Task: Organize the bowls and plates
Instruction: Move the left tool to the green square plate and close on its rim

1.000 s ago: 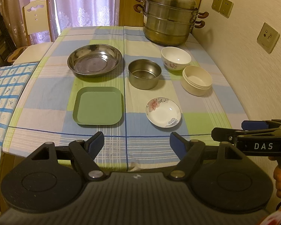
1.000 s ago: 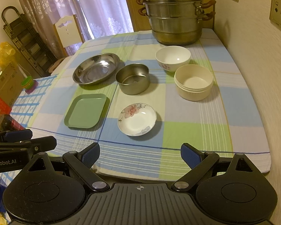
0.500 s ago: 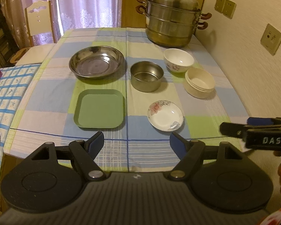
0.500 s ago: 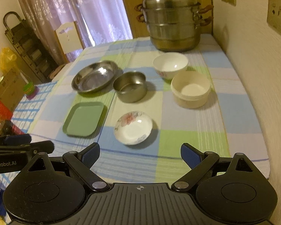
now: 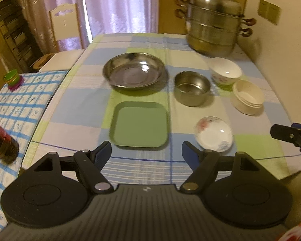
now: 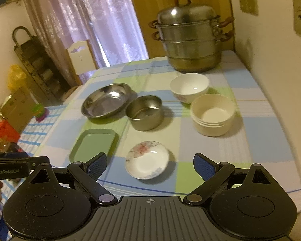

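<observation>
While both claws hover at the near edge of the bench:
Your left claw: spread wide, empty.
Your right claw: spread wide, empty.
Plates: round steel plate far left; square green plate in front of it; floral saucer nearest your right claw.
Bowls: steel bowl at centre; white floral bowl behind stacked cream bowls; all upright.
Left view only: dark bottle lying on the blue-checked cloth.

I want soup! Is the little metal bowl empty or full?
Empty. Both views look down into the small steel bowl and show its bare shiny bottom, with nothing inside.
</observation>
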Available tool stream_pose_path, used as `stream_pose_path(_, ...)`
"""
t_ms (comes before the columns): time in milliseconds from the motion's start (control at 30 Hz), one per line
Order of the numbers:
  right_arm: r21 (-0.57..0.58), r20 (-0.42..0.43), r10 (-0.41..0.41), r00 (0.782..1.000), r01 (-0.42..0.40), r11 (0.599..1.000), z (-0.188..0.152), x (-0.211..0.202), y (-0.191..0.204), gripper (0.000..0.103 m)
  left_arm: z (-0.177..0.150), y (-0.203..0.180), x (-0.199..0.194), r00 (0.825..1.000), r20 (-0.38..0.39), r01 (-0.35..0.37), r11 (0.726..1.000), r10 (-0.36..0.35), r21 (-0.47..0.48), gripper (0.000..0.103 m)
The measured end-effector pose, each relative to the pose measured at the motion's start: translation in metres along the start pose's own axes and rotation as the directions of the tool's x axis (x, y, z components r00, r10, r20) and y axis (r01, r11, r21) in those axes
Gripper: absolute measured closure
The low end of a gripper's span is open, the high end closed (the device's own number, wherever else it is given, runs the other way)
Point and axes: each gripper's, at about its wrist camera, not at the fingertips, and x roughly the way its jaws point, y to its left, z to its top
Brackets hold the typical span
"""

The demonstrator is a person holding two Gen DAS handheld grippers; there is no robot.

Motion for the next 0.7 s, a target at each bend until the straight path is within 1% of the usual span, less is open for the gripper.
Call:
stream_pose_path(200,0.014,0.0,0.024,1.0,-0.024,1.0,0.001,0.024,0.009,0.01,0.002,0.017,0.019,0.999,-0.023,-0.035,0.999,0.036,0.011,0.027)
stream_pose_path(333,0.011,-0.007,0.023,1.0,-0.023,1.0,0.004,0.042,0.019,0.019,0.006,0.03,0.038,0.998,-0.043,-0.036,0.999,0.036,0.012,0.027)
stream_pose_path(367,0.013,-0.012,0.024,1.0,-0.024,1.0,0.005,0.048,0.022,0.02,0.008,0.033,0.043,0.998,-0.049,-0.034,0.999,0.035,0.009,0.027)
stream_pose_path(467,0.02,-0.035,0.021,0.999,-0.02,1.0,0.008,0.067,0.031,0.024,0.014,0.046,0.061,0.998,-0.065,-0.024,1.0,0.024,0.005,0.031)
stream_pose_path(567,0.014,-0.057,0.015,0.998,-0.014,1.0,0.01,0.087,0.041,0.032,0.021,0.057,0.081,0.997,-0.082,-0.007,1.0,0.007,0.006,0.033)
stream_pose_path(633,0.014,-0.07,0.017,0.997,-0.016,1.0,0.012,0.101,0.048,0.039,0.026,0.064,0.095,0.996,-0.093,0.005,1.0,-0.004,0.014,0.035)
stream_pose_path(700,0.014,-0.081,0.014,0.997,-0.013,1.0,0.014,0.115,0.054,0.042,0.03,0.069,0.108,0.995,-0.096,0.022,1.0,-0.02,0.022,0.037)
